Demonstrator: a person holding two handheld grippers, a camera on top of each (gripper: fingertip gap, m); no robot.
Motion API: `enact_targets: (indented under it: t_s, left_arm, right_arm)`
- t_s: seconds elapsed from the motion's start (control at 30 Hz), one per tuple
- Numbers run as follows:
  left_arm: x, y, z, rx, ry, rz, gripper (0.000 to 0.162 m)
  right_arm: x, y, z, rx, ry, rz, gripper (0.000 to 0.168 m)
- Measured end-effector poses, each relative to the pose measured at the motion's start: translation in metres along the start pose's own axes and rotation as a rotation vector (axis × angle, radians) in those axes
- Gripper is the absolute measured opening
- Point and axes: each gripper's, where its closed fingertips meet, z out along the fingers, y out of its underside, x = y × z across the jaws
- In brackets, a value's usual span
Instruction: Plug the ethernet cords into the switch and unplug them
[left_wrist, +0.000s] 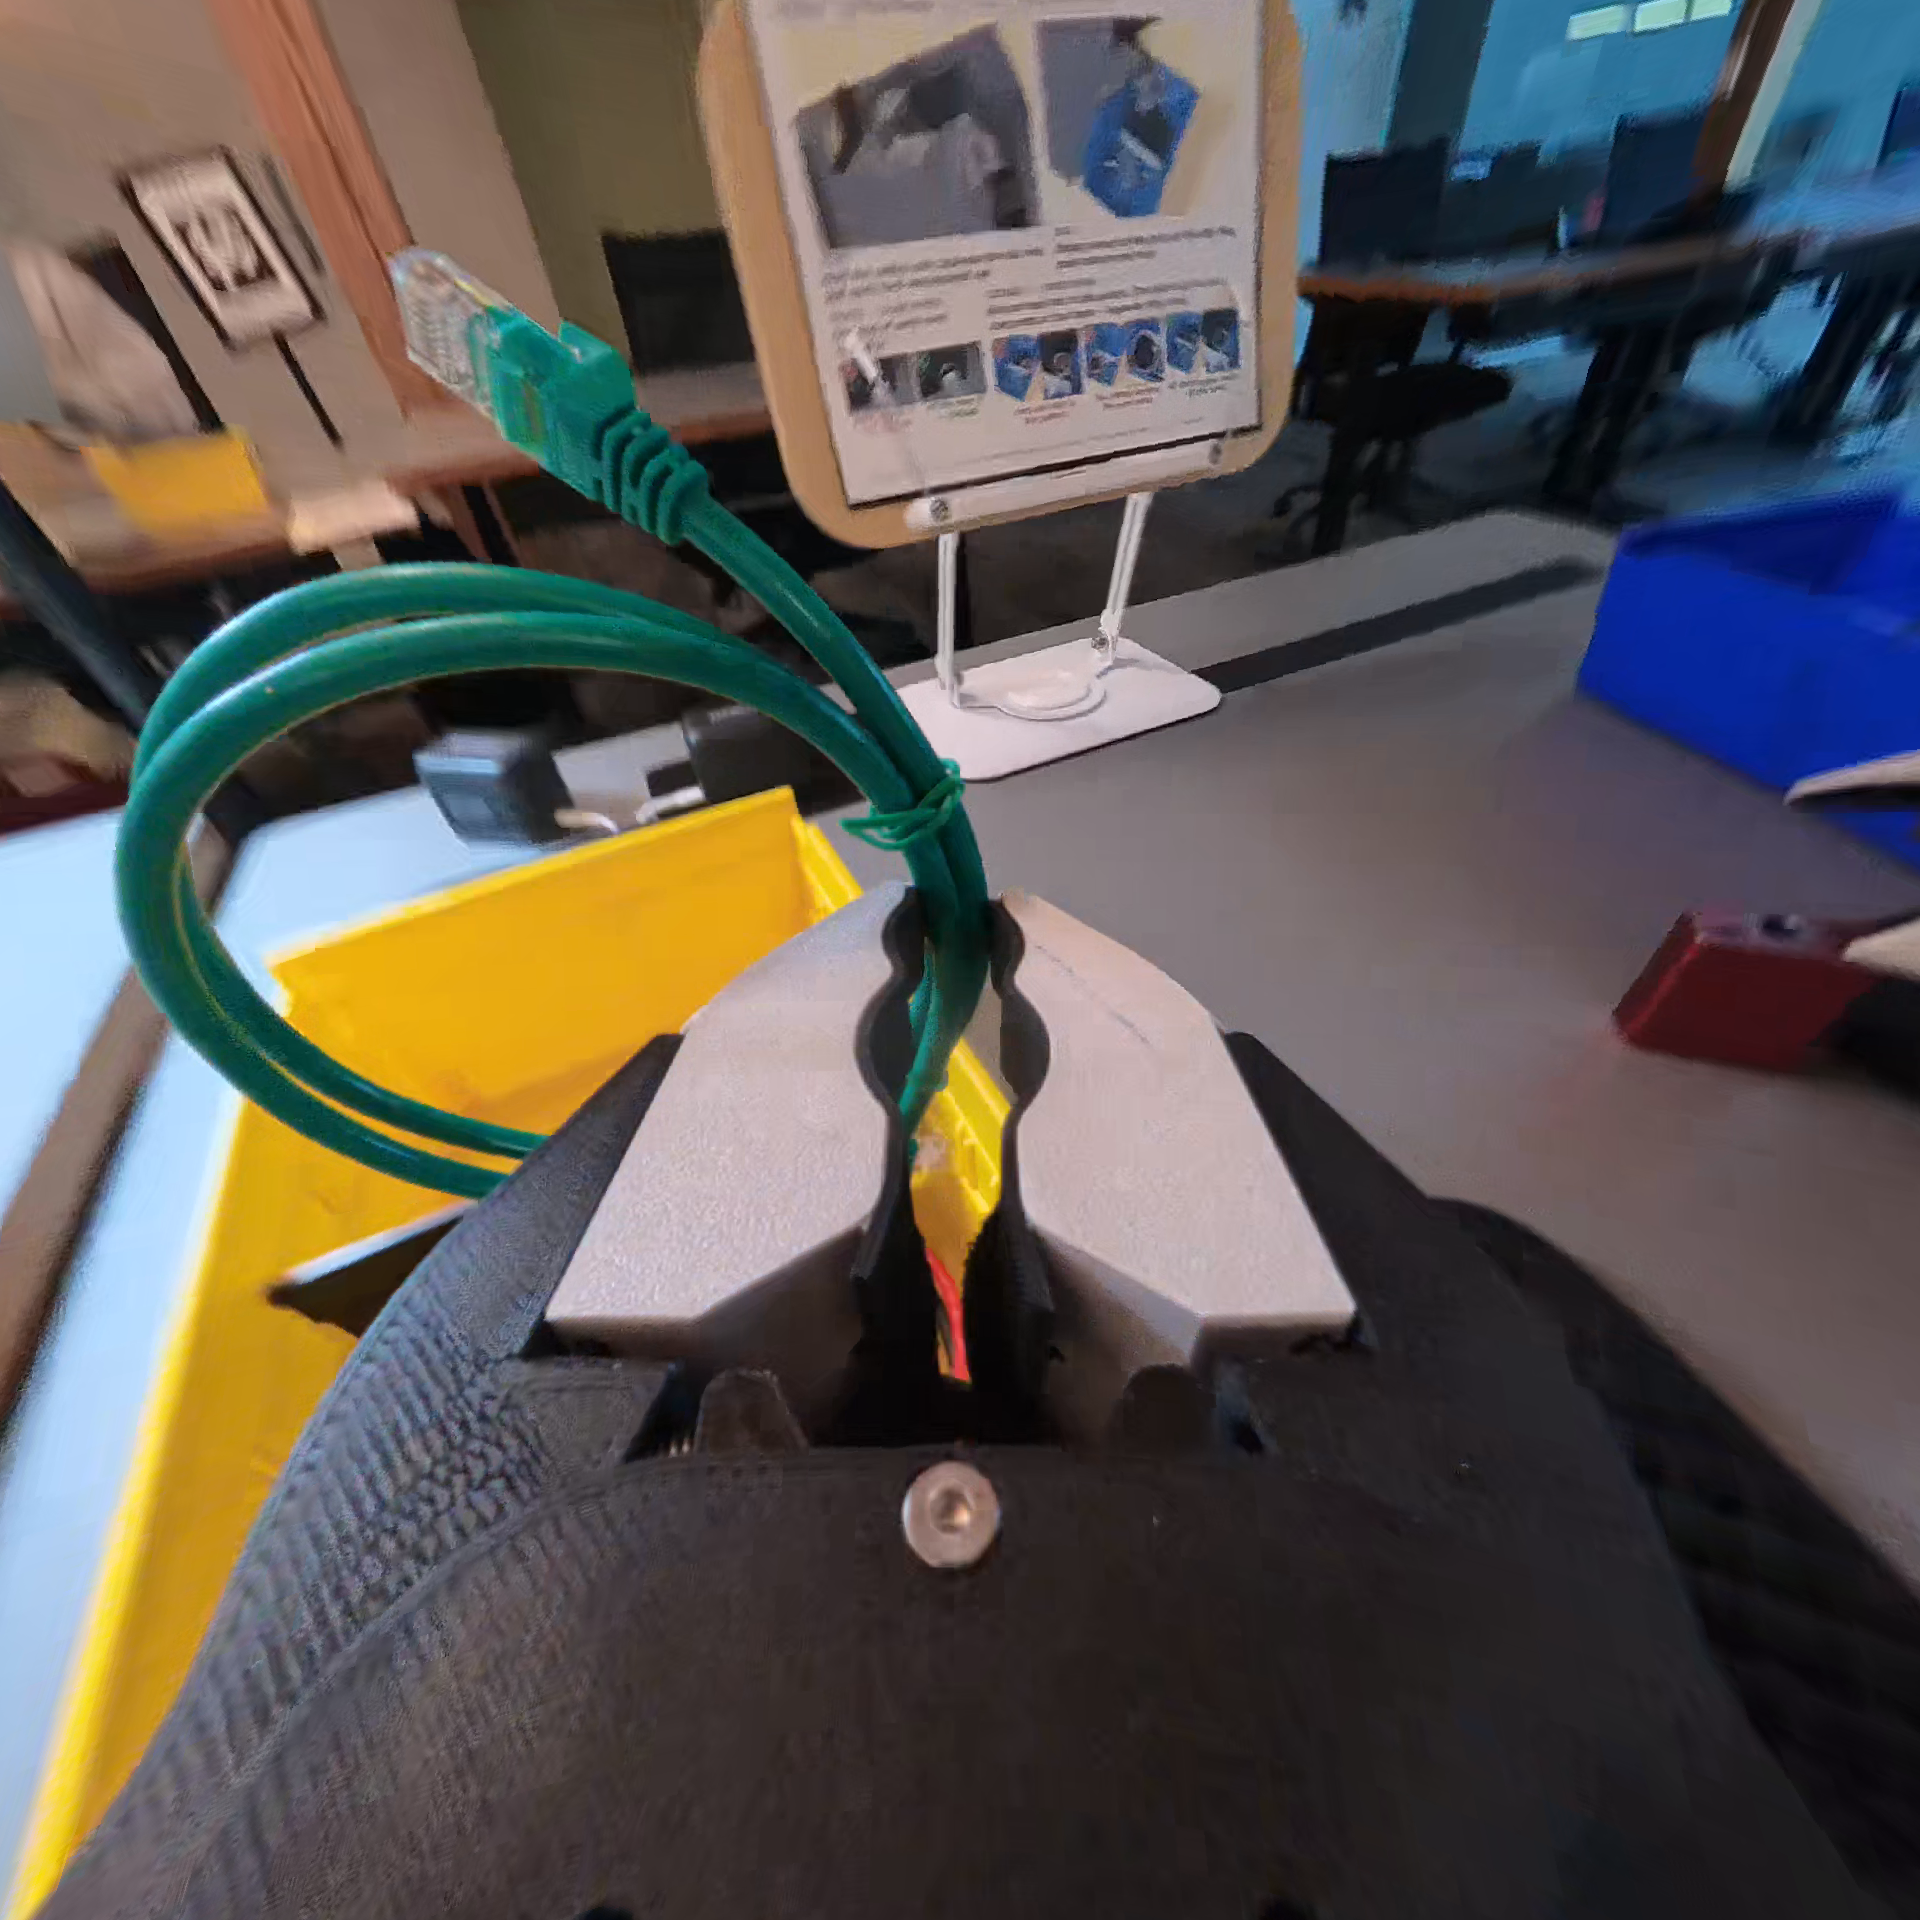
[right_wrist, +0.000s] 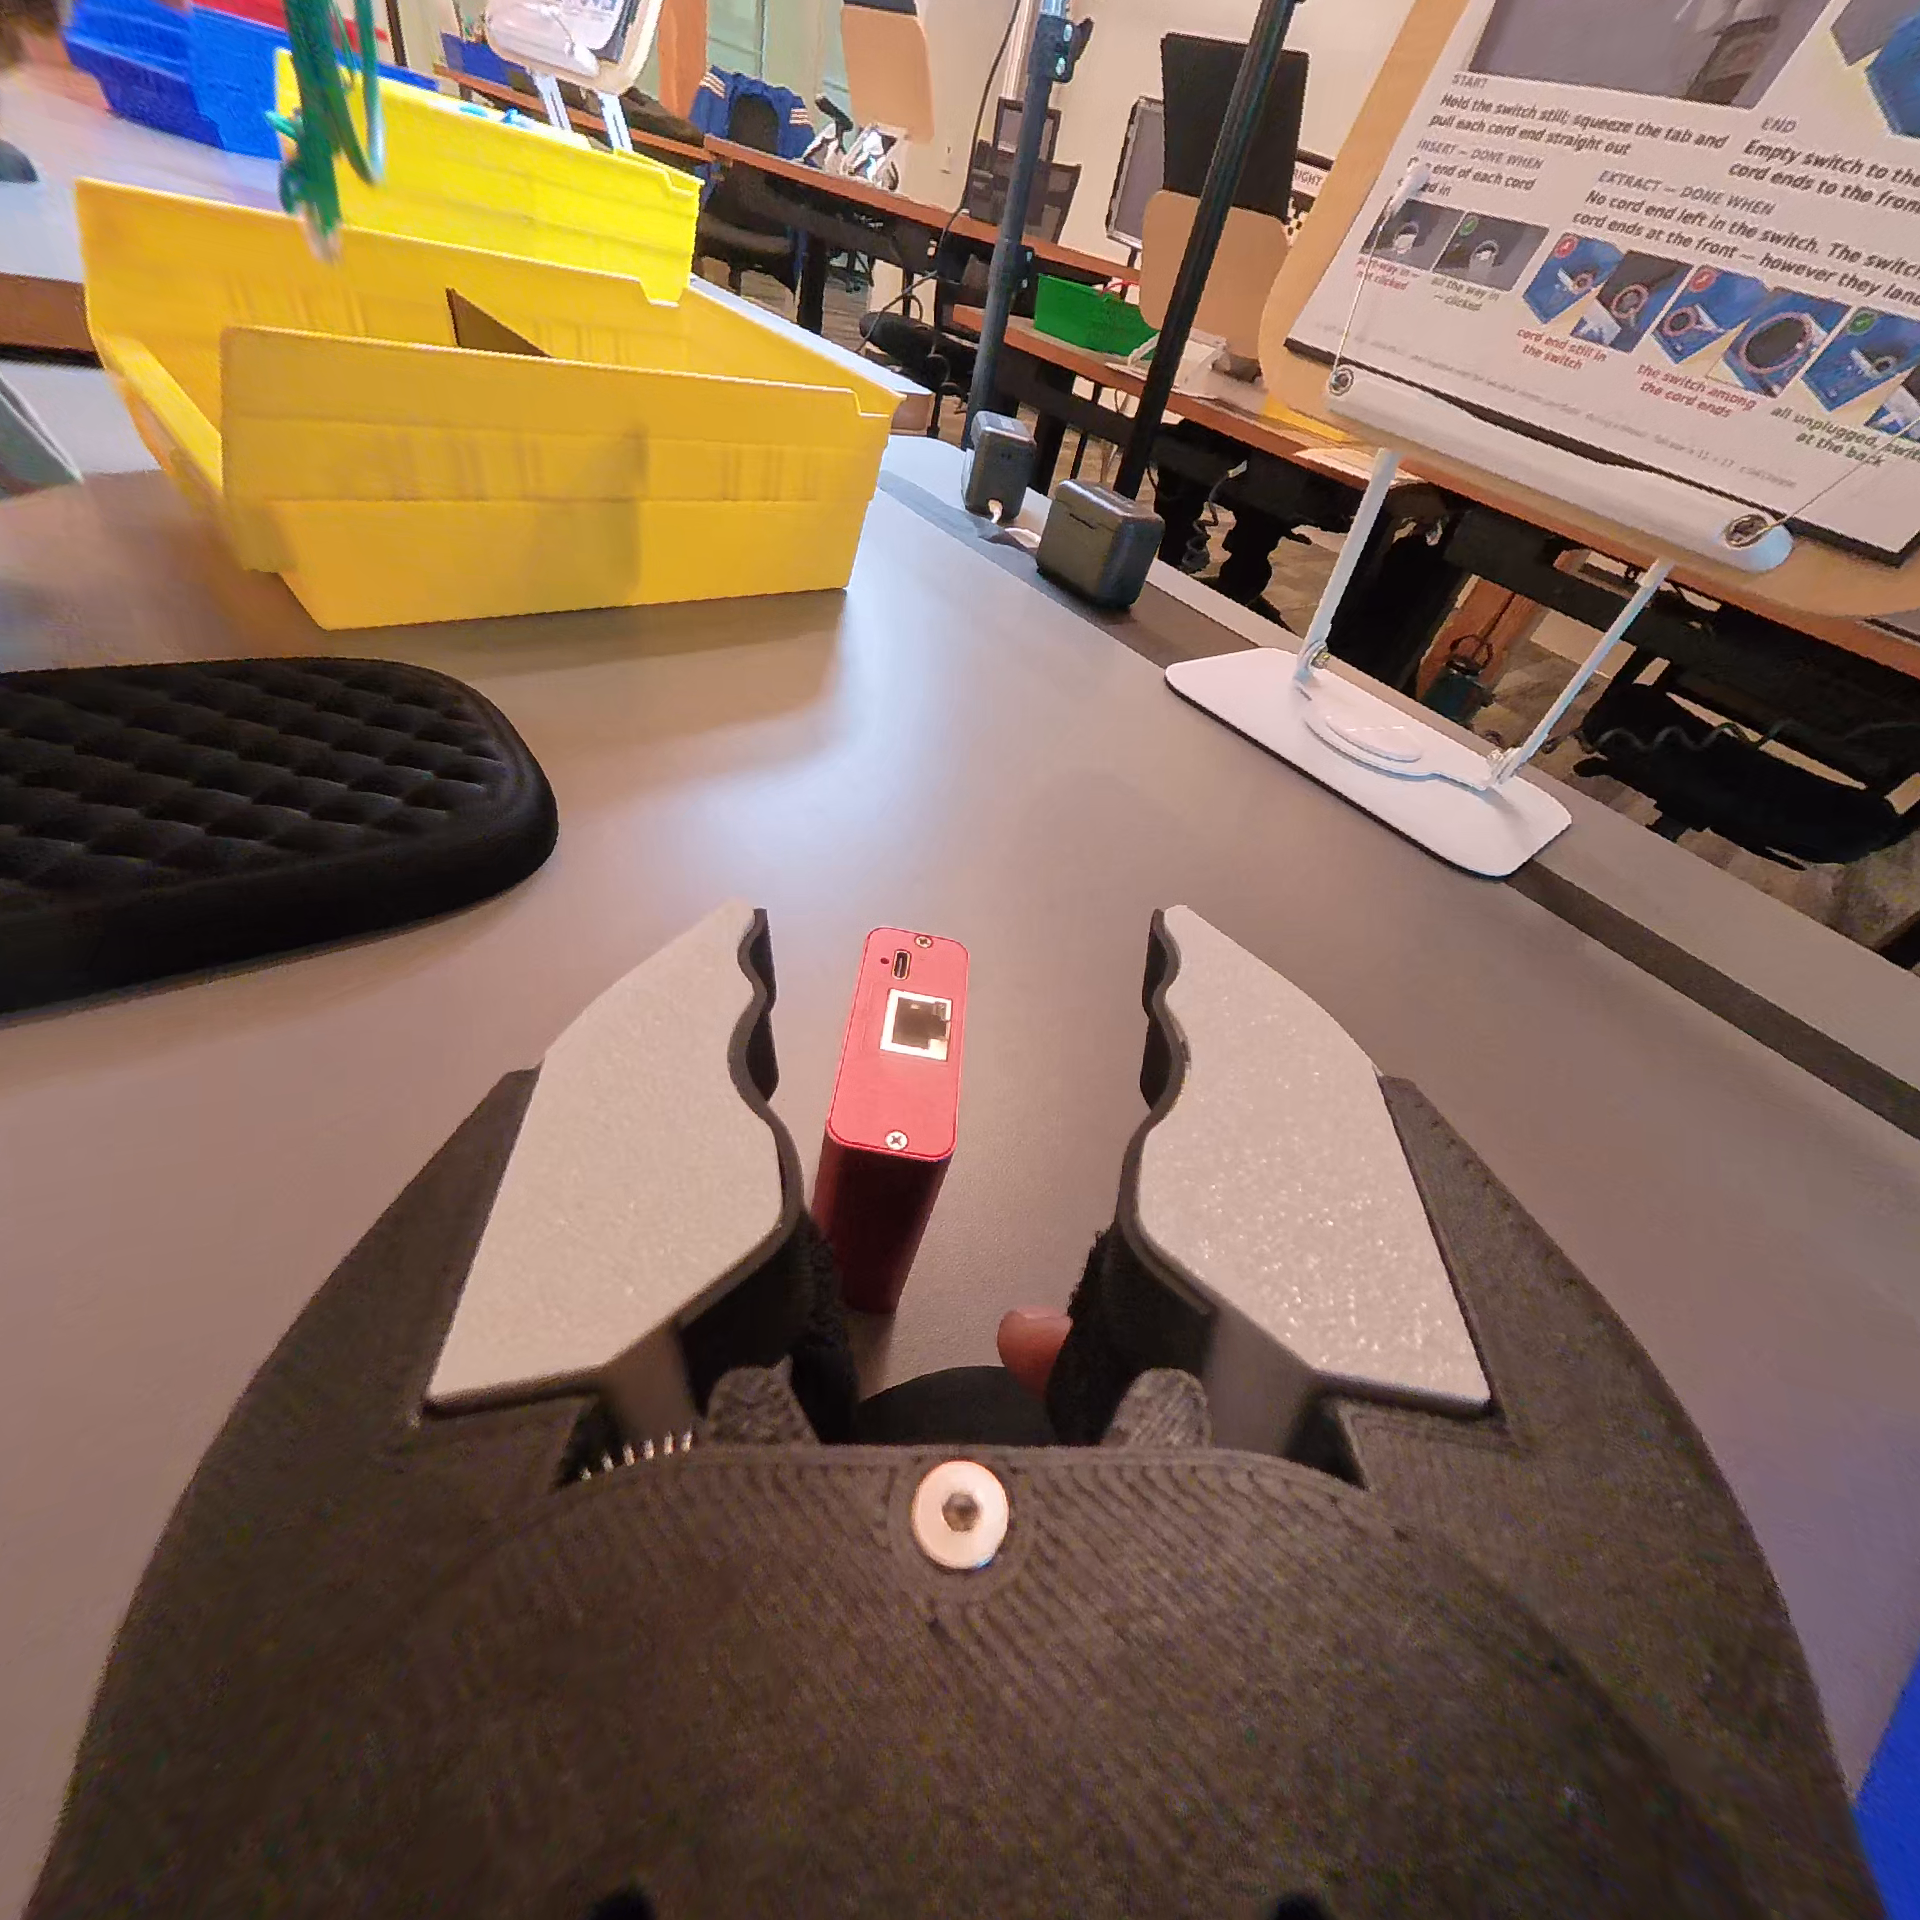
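My left gripper (left_wrist: 954, 914) is shut on a coiled green ethernet cord (left_wrist: 312, 665), tied with a green twist tie, and holds it up in the air over a yellow bin (left_wrist: 540, 997). Its clear plug (left_wrist: 442, 317) points up and to the left. The red switch (right_wrist: 902, 1081) stands on the grey table between the fingers of my open right gripper (right_wrist: 958, 971), close to the left finger (right_wrist: 644, 1122), with an empty port facing the camera. The switch also shows in the left wrist view (left_wrist: 1745, 987) at the right. The cord hangs at the top left of the right wrist view (right_wrist: 327, 125).
Yellow bins (right_wrist: 540, 457) stand at the back left of the table. A black padded mat (right_wrist: 239, 790) lies left of the switch. An instruction board on a white stand (right_wrist: 1382, 758) stands at the right. A blue bin (left_wrist: 1766, 644) sits at the far right.
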Motion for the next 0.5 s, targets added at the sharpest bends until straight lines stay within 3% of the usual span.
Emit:
enact_targets:
  t_s: [0.13,0.2,0.37,0.5]
  left_arm:
    - [0.041,-0.017,0.001,-0.048,-0.022,0.375,0.012]
    - [0.071,-0.017,0.005,-0.07,0.043,0.514,0.011]
    - [0.15,0.001,0.004,-0.119,0.398,0.598,0.012]
    - [0.185,0.021,-0.004,-0.187,0.606,0.653,0.011]
  right_arm:
    - [-0.001,-0.001,0.0,0.004,-0.001,-0.009,0.069]
    - [-0.001,-0.003,-0.001,0.014,-0.003,-0.018,0.069]
    - [-0.018,-0.033,-0.014,0.156,-0.087,-0.17,0.067]
    - [-0.049,-0.069,-0.03,0.287,-0.225,-0.293,0.05]
